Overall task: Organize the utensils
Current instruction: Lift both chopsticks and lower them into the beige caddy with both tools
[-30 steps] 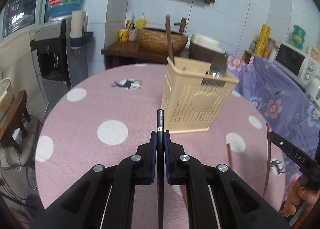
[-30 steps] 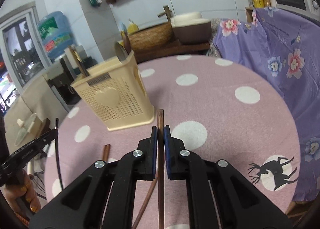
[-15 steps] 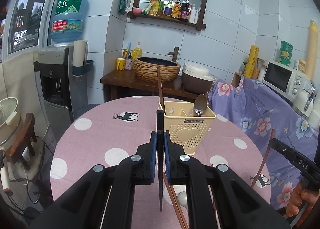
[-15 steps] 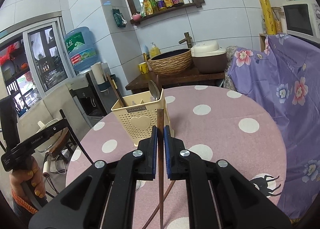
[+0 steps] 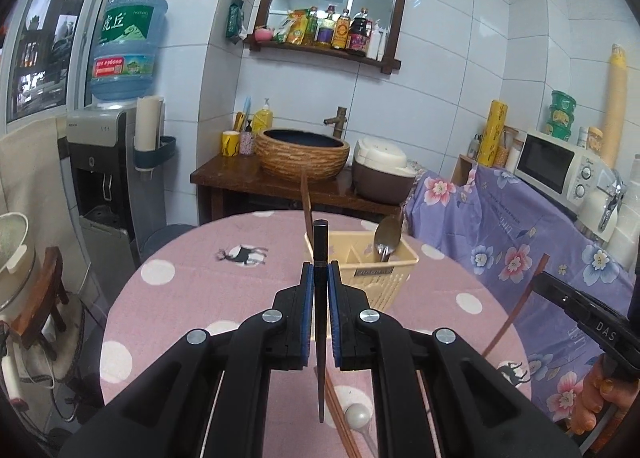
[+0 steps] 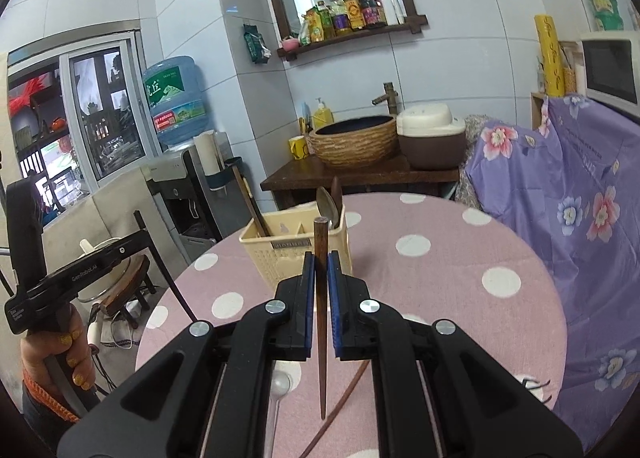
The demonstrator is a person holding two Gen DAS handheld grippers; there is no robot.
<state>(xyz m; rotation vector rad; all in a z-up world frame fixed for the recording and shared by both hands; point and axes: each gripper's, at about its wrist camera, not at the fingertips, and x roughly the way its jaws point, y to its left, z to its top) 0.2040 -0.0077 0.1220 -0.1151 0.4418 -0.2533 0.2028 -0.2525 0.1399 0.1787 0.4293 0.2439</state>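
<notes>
My left gripper (image 5: 320, 270) is shut on a black chopstick (image 5: 320, 254), held upright well above the pink dotted table (image 5: 192, 290). My right gripper (image 6: 320, 262) is shut on a brown wooden chopstick (image 6: 320, 246), also upright above the table. A cream utensil basket (image 5: 380, 278) stands ahead of both; it holds a metal spoon (image 5: 387, 238) and a brown chopstick (image 5: 306, 201). It also shows in the right wrist view (image 6: 280, 254). Brown chopsticks (image 5: 340, 414) and a white spoon (image 5: 356, 414) lie on the table below the left gripper.
A wooden side table with a woven basin (image 5: 302, 155) and rice cooker (image 5: 382, 171) stands behind. A water dispenser (image 5: 106, 161) is at the left. A purple flowered cloth (image 5: 512, 242) covers furniture at the right, with a microwave (image 5: 560, 167) above.
Both grippers have risen and pulled back from the basket, each still holding its chopstick. The basket now looks smaller and lower in both views.
</notes>
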